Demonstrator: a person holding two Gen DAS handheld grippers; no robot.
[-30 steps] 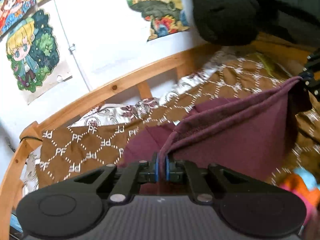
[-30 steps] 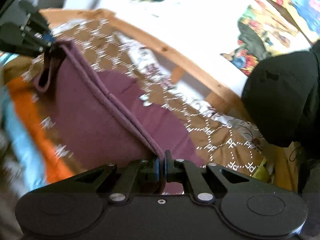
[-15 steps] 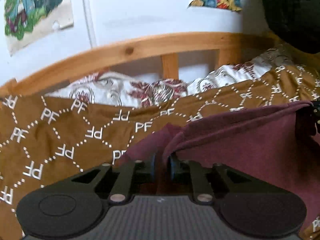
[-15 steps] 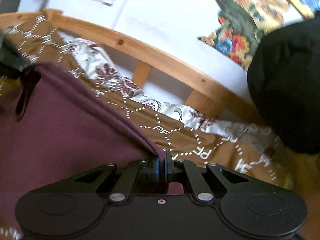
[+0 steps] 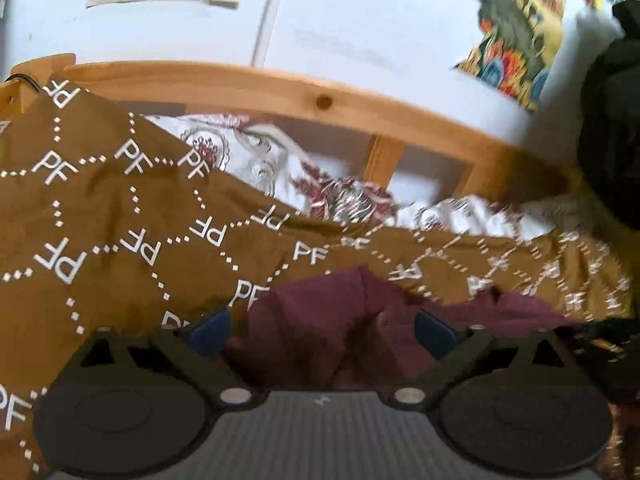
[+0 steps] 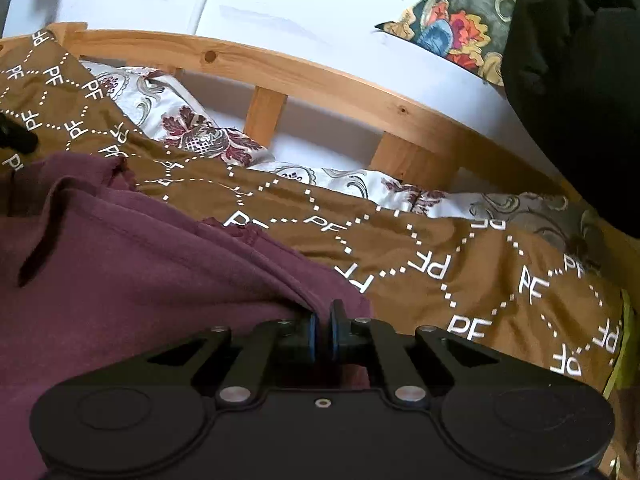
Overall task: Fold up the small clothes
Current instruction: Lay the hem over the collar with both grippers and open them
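A maroon garment (image 6: 120, 256) lies folded over on a brown bedspread with white PF print (image 6: 460, 264). My right gripper (image 6: 322, 336) is shut on the garment's near right edge, low on the bed. My left gripper (image 5: 320, 330) is open, with its blue pads (image 5: 210, 330) wide apart on either side of the maroon garment (image 5: 328, 312), which lies loose between them. The left gripper's black body shows at the far left of the right wrist view (image 6: 16, 138).
A wooden bed rail (image 5: 320, 98) runs across behind the bed, with a white floral pillow (image 5: 340, 196) below it. A white wall with posters (image 6: 452, 28) is behind. A black bulky shape (image 6: 580, 80) sits at the right.
Both grippers came down from holding the garment stretched in the air to the bed. My left gripper opened and let go of its corner. My right gripper stays shut on its edge.
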